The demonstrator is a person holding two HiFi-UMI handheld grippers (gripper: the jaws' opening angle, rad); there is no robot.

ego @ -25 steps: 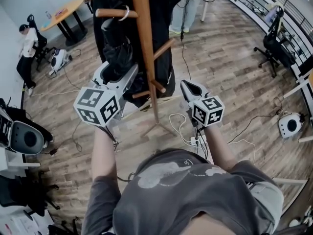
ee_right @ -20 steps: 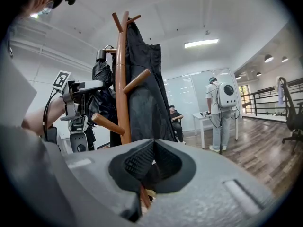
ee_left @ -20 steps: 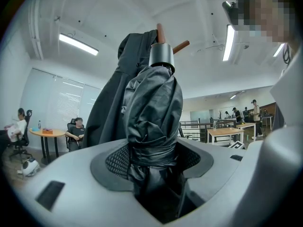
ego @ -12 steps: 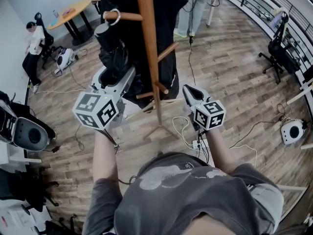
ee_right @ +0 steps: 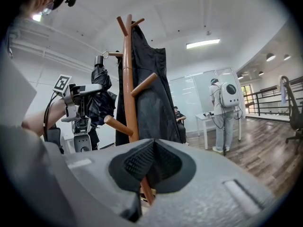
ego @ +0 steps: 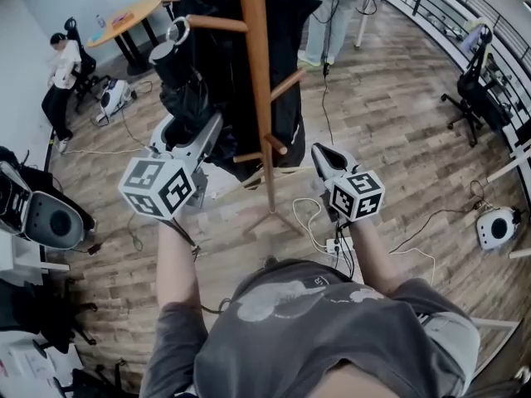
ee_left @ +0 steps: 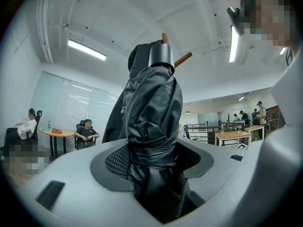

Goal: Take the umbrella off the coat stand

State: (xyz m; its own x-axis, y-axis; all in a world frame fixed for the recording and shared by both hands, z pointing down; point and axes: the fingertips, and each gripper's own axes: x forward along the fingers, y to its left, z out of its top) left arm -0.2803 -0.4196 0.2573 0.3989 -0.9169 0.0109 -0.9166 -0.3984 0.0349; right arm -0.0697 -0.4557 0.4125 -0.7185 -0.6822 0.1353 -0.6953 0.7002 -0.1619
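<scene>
Two grippers in play, only one working.

- Left gripper [ego: 191, 128]: jaws clamped across the folded black umbrella [ego: 187, 89], partway down the bundled canopy. Its own view shows the fabric squeezed between the pads. My guess is the grip sits on the body because that is the thickest, firmest part, and it leaves the top free.
- The umbrella hangs upright just left of the coat stand [ego: 255, 73]. Its stubby handle [ego: 163, 54] is at the top, and a pale loop [ego: 177, 30] sits at the outer tip of the upper left peg [ego: 217, 23]. I can't tell for sure whether the loop is fully round the peg or only on its end. Either way, the umbrella isn't clear of the stand yet.
- The peg slopes slightly, so the loop probably has to slide outward past the tip. That would explain the gripper being level, on the side away from the pole.
- Right gripper [ego: 323, 152]: jaws closed together with nothing in them. It is parked low, right of the pole and apart from it, likely so it doesn't get in the way.
- A black coat [ego: 290, 31] hangs on the far side of the stand, close behind the umbrella. A careless pull might catch it.
</scene>
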